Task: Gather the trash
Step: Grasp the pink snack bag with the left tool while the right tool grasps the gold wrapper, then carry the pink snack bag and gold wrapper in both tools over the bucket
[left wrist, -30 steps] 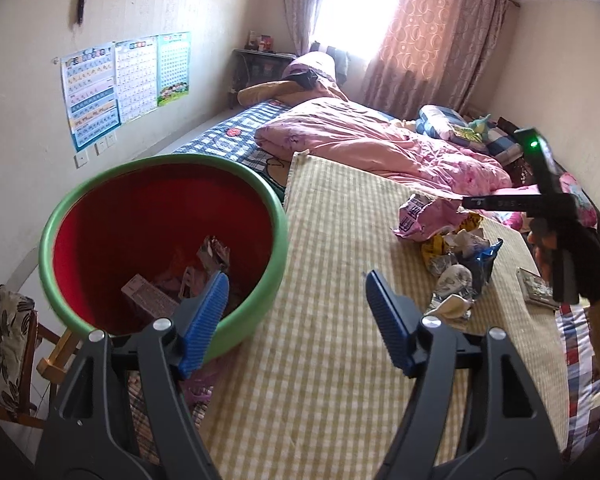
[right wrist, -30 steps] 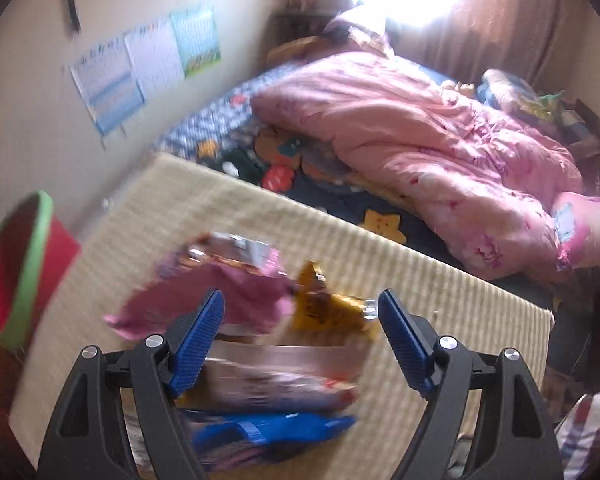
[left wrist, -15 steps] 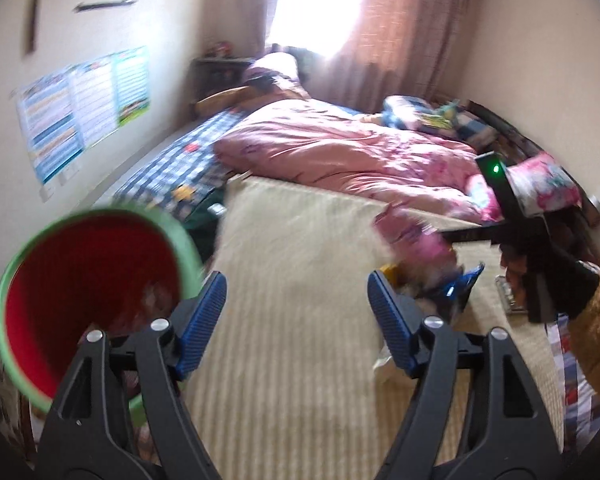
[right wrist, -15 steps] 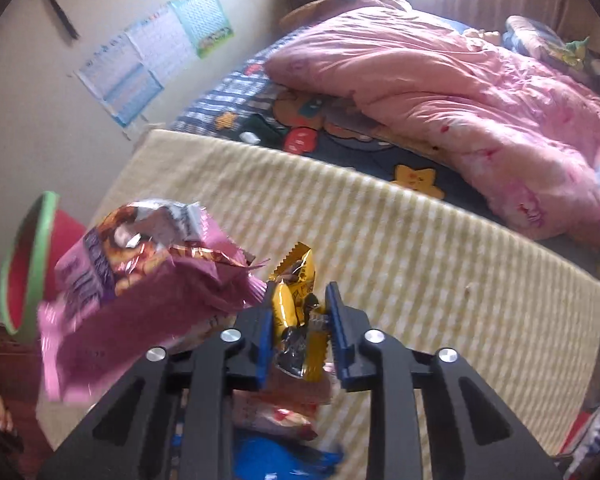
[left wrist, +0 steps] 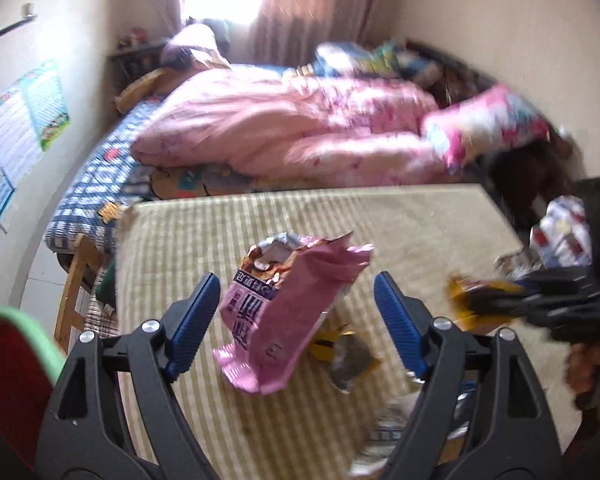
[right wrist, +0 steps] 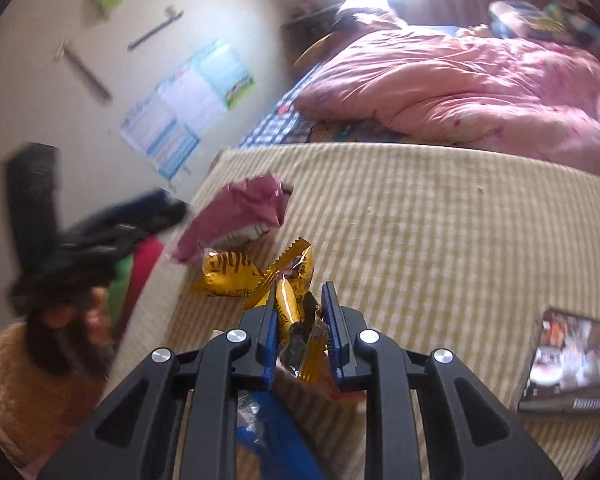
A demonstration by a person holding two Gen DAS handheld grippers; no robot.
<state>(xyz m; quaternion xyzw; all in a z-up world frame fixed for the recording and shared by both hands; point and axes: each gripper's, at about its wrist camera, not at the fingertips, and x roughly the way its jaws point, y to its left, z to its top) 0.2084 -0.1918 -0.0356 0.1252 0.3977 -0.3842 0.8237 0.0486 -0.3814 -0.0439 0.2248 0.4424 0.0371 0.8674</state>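
yellow foil wrapper point(right wrist: 296, 312): clamped between the narrowed blue pads of the right gripper point(right wrist: 300, 304), above the striped table cloth point(right wrist: 440, 240); lower end hidden behind the fingers. pink snack bag point(left wrist: 288, 308): torn open, between the wide-apart fingers of the left gripper point(left wrist: 296, 316), whether it touches the cloth is unclear. red bin with green rim point(left wrist: 16, 352): cut off at lower left. more wrappers point(left wrist: 348, 356) beside the bag, blurred. book point(right wrist: 572, 364) at table edge, partly cropped.
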